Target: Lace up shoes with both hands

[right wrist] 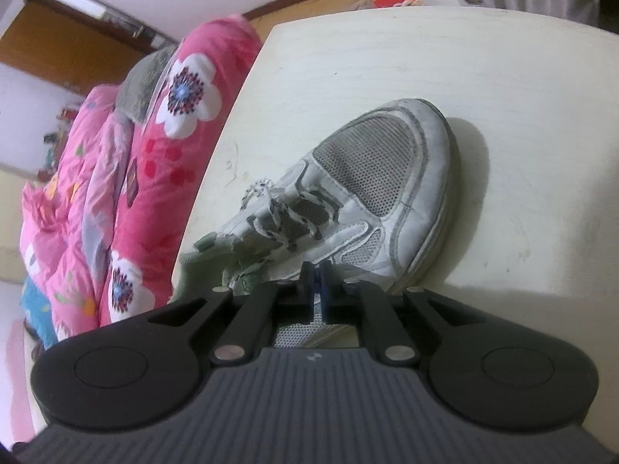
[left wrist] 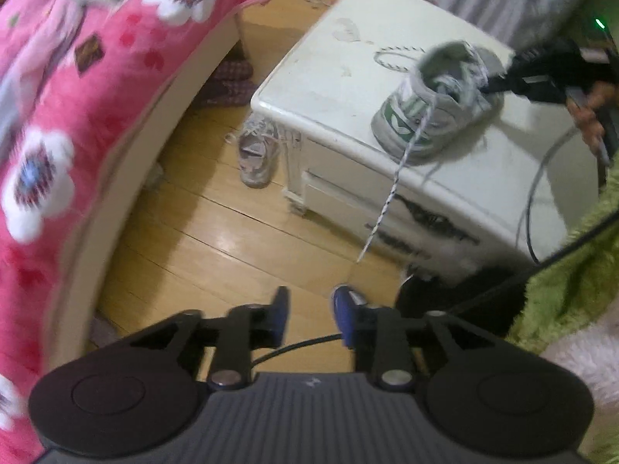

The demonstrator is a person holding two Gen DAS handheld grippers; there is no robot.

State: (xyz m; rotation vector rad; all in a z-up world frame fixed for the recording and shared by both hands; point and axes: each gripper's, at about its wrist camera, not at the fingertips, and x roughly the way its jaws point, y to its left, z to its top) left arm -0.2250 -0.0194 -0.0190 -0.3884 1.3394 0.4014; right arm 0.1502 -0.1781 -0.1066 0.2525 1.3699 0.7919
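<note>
The left claw (left wrist: 309, 309) hangs over the wooden floor (left wrist: 216, 239) with its blue pads parted to a moderate gap and nothing between them; the speckled lace (left wrist: 390, 189) dangles free just beyond its fingertips, running down from the shoe (left wrist: 418, 116) over the front of the white bedside cabinet (left wrist: 309, 89). The right claw (right wrist: 317, 290) is closed tight, its pads pressed together at the shoe's collar beside the tongue; whether a bit of lace or fabric is pinched there cannot be told, but it seems to be steadying the shoe. The shoe stands on the cabinet top, toe pointing away from the right claw, with only the lower eyelets crossed and laced. So the lacing looks partly done, and the step in hand appears to be retaking the loose end: the next move calls for the left claw to come up to the hanging lace, close on it near its tip, and bring it to an open eyelet while the right one keeps the shoe from sliding. The left view alone shows the dangling lace, a second shoe (left wrist: 257, 154) on the floor, the right claw at the shoe and a hand (left wrist: 592, 108) behind it; the right view alone shows the crossed laces (right wrist: 286, 212) and mesh toe close up. A pink flowered blanket (left wrist: 77, 96) lies beside the cabinet.
</note>
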